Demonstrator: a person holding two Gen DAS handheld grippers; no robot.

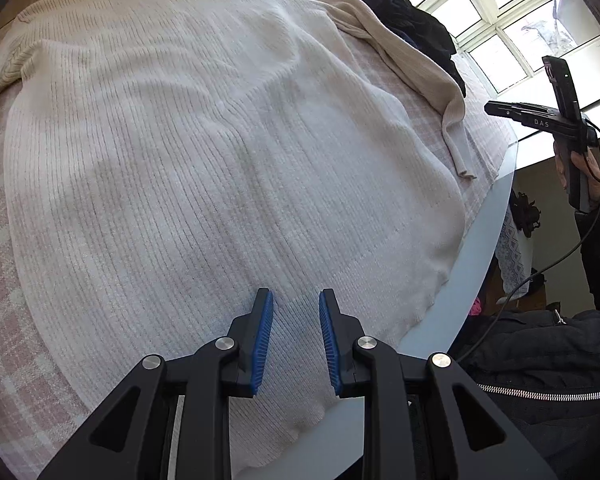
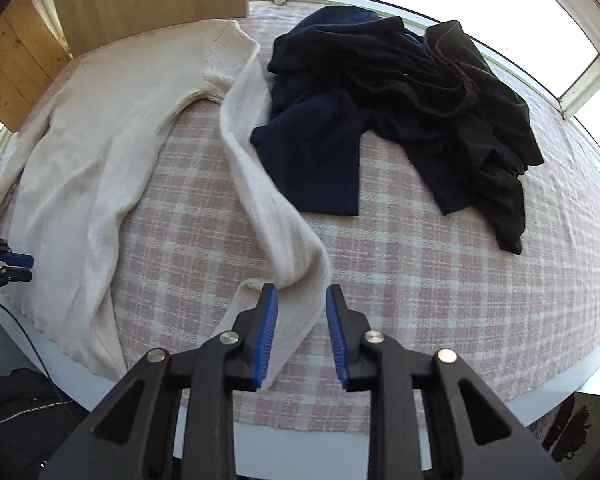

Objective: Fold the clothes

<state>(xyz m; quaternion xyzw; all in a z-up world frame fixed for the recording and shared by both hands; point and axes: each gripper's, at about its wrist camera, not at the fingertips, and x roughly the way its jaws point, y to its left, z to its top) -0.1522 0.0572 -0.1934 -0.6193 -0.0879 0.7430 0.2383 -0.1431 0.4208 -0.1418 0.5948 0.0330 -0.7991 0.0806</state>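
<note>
A cream ribbed sweater [image 1: 200, 160] lies spread flat on a pink plaid cloth [image 2: 440, 280] that covers a table. My left gripper [image 1: 296, 296] hovers over the sweater's near hem with a gap between its blue pads and no fabric pinched in it. In the right wrist view the same gripper [image 2: 22, 267] shows at the far left, beside the sweater's body [image 2: 92, 140]. One long sleeve [image 2: 268, 208] snakes across the cloth toward my right gripper [image 2: 302, 292]. This gripper is open above the cuff end; the sleeve runs under its left finger and neither pad presses on it.
A heap of dark navy and black clothes [image 2: 400, 100] lies at the far side, touching the sleeve's upper part. The pale table edge [image 1: 480, 248] curves along the near side. A person's hand [image 1: 580, 168] and dark zipped jacket [image 1: 540, 360] are at the right. Wooden furniture [image 2: 148, 0] and windows stand behind.
</note>
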